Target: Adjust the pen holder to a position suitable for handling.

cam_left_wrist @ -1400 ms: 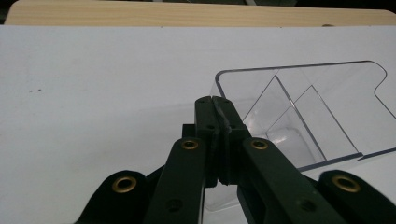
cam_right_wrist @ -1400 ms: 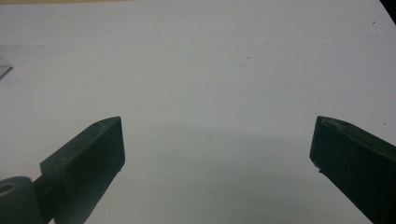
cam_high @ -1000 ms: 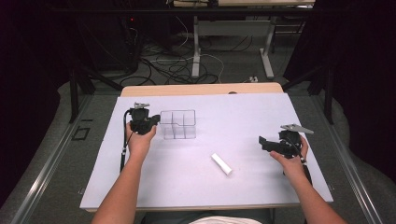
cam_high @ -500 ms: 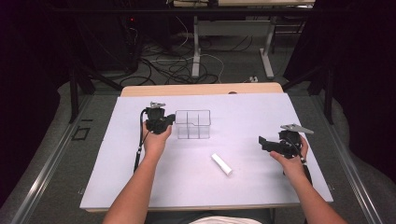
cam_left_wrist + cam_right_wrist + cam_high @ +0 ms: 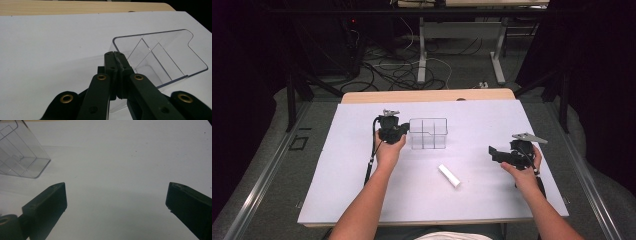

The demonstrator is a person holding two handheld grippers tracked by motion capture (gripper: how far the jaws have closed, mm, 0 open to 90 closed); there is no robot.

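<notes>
High view: left gripper, jaws pinched on the left wall of the clear divided box, has dragged it rightward to mid-mat. Right gripper sits spread and idle. White cylinder lies untouched nearby, likely next for loading.

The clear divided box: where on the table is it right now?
In the high view the clear divided box sits on the white sheet left of centre, its left wall pinched by the left gripper, beyond the white tube.
</notes>
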